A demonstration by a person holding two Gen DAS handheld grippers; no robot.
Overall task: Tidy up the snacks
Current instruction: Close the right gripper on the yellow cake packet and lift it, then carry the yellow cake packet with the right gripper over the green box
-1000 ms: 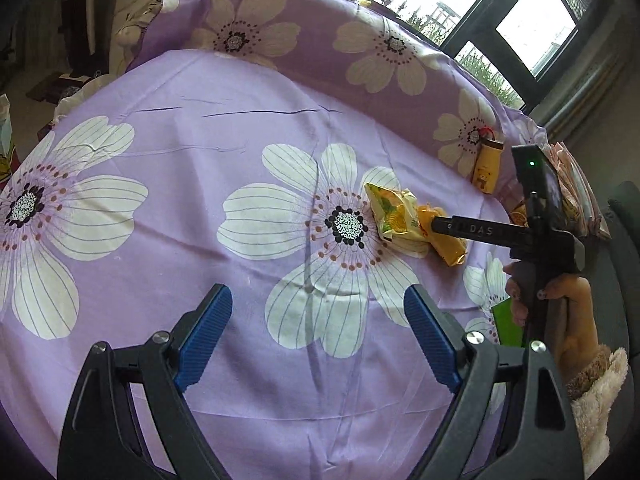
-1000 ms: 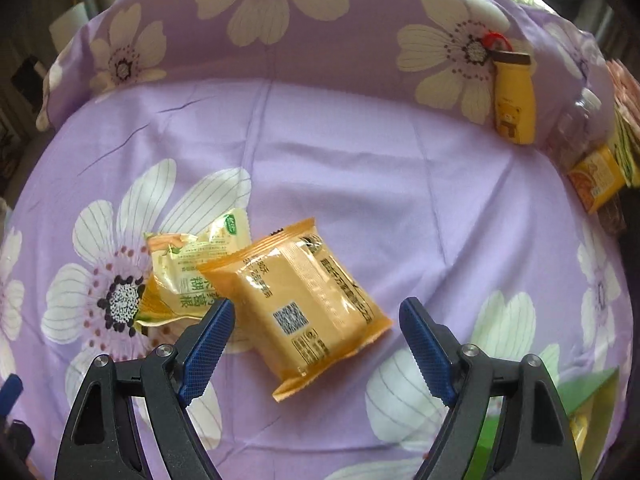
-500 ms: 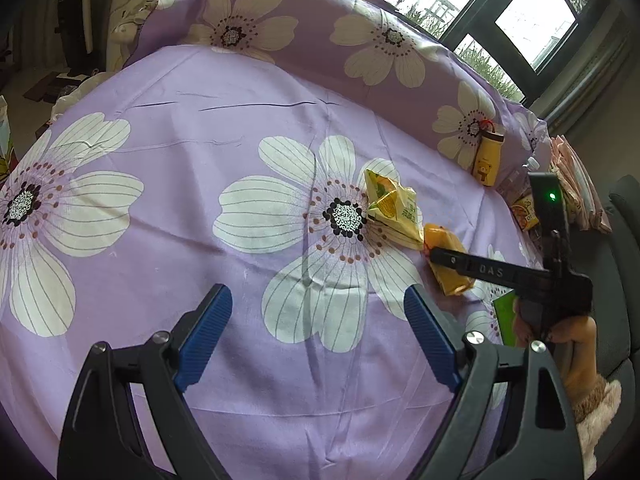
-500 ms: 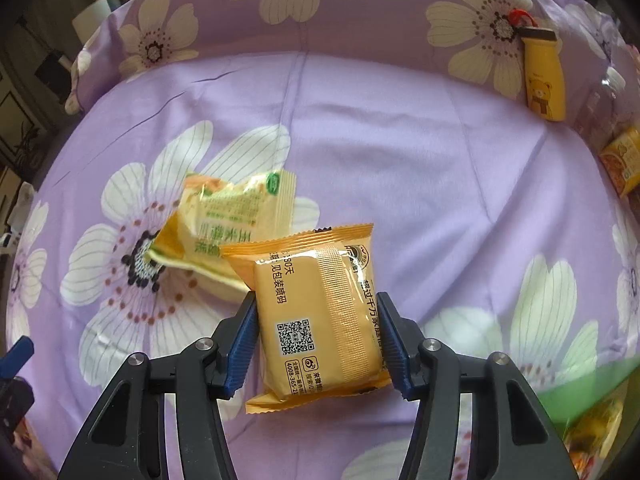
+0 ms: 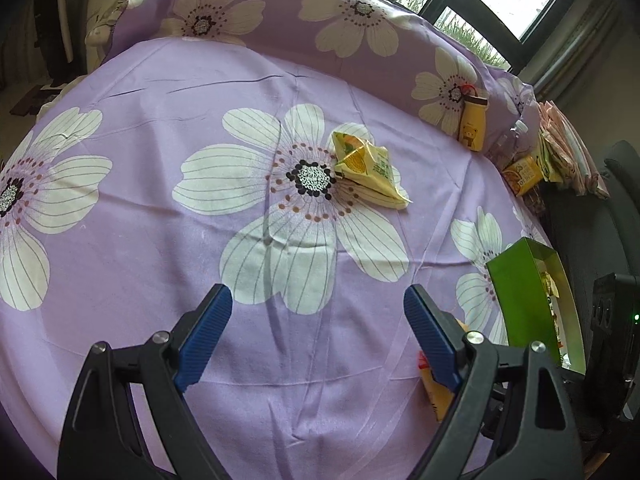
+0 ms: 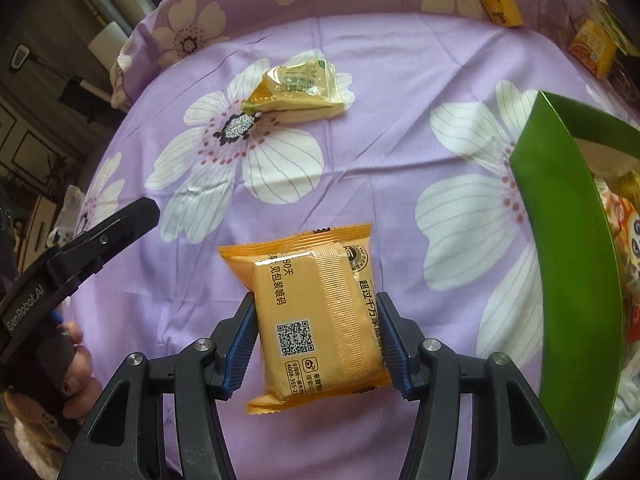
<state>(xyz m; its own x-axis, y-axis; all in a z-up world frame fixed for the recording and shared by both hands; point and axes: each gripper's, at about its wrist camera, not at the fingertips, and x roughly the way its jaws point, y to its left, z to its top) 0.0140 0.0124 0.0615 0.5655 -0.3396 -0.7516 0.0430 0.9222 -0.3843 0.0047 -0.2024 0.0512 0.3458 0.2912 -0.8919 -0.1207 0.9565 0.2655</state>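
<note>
Best carried right and lowered past the near wall of the green box [image 6: 568,264], already holding snacks. Purple cloth surface [image 5: 168,240] under all. Right gripper [image 6: 316,344] clamped on orange pack [image 6: 312,316]; left gripper [image 5: 316,332] wide, idle. Yellow pack [image 6: 298,92] far left, waiting. Bottle [image 6: 496,0] far, clear of the route.

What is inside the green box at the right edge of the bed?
The green box holds several snack packets, orange and white ones showing. Its near wall hides the lower contents, so no count is possible.
</note>
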